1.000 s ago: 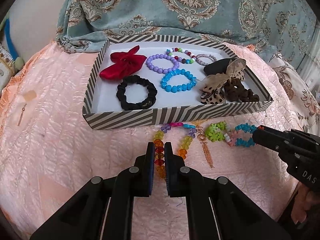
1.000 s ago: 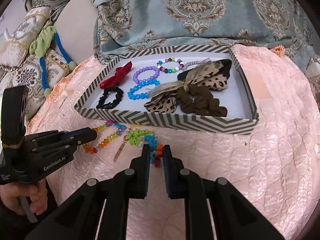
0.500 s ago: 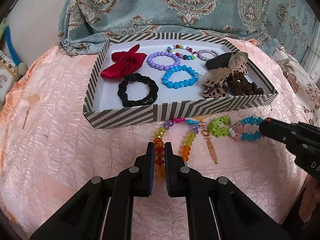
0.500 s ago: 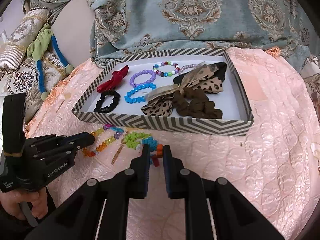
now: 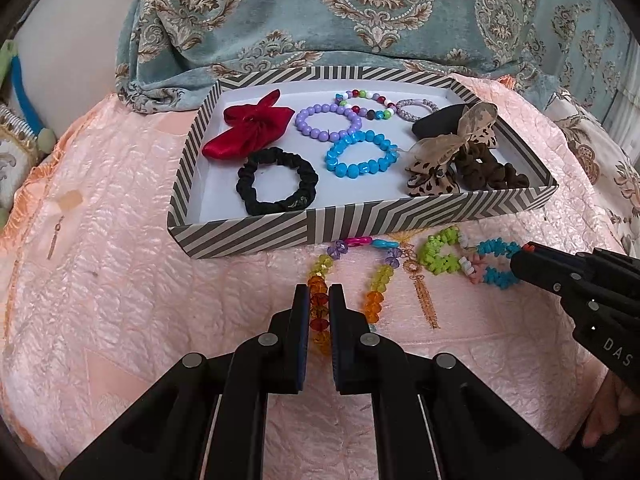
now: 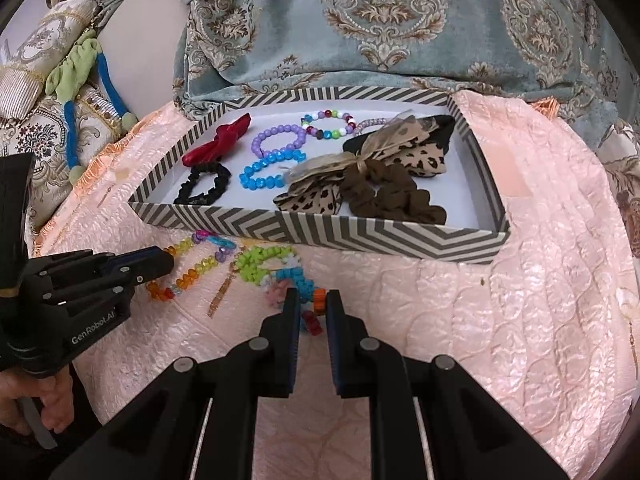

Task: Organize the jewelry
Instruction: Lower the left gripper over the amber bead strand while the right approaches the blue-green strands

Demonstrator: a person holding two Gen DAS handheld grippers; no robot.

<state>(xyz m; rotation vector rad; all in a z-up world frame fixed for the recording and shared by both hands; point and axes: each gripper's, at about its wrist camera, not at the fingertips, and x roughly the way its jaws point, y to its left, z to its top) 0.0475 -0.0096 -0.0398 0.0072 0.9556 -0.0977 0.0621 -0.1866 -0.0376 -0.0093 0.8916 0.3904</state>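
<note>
The left tool [image 5: 319, 312] is closed on the amber end of the rainbow bead bracelet [image 5: 352, 272], which lies on the pink quilt [image 5: 120, 300] just in front of the striped tray [image 5: 248, 236]; the right tool [image 6: 312, 312] is nearly shut around the red and orange beads of the blue and green bracelet [image 6: 276, 272], beside the first; whether its pads truly press them is hard to tell. To do this well, each strand is probably best raised straight up until it hangs free, then carried over the near wall into bare tray floor; the gold earring [image 5: 420, 284] between them could snag. The rainbow bracelet's long axis runs from the tool toward the tray, its purple and pink end nearest the wall.
</note>
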